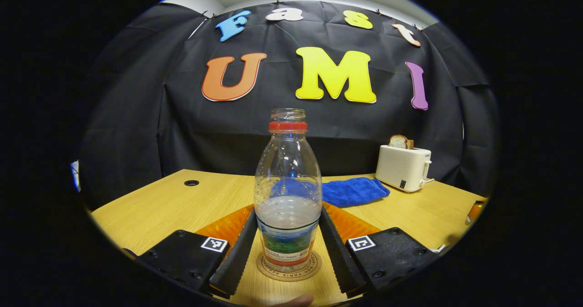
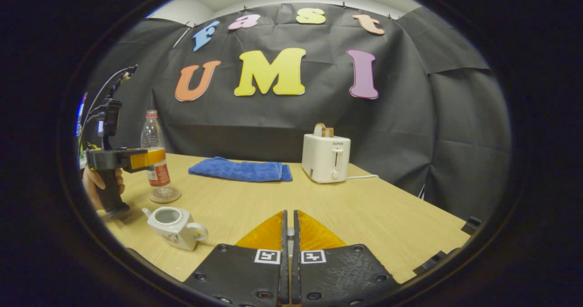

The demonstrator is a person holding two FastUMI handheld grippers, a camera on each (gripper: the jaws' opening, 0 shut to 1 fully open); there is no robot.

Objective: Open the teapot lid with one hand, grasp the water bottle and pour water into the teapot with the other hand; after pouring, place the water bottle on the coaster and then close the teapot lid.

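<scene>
Bottle (image 1: 288, 197) stands on coaster (image 1: 288, 270), my left gripper (image 1: 288, 248) released around it. Right gripper (image 2: 289, 234) clenched, contents unclear. Teapot (image 2: 175, 227) lidless; closing remains.

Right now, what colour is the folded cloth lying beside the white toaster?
Blue. The folded cloth shows best in the right gripper view, left of the white toaster.

A clear plastic water bottle (image 1: 288, 193), uncapped, with a red neck ring and a colourful label, stands upright on a round coaster (image 1: 288, 267) on the wooden table, roughly a third full. In the right gripper view, the small white teapot (image 2: 175, 227) sits near the table's front edge, close to the bottle, its lid off, its opening bare and its handle turned toward the right.
</scene>
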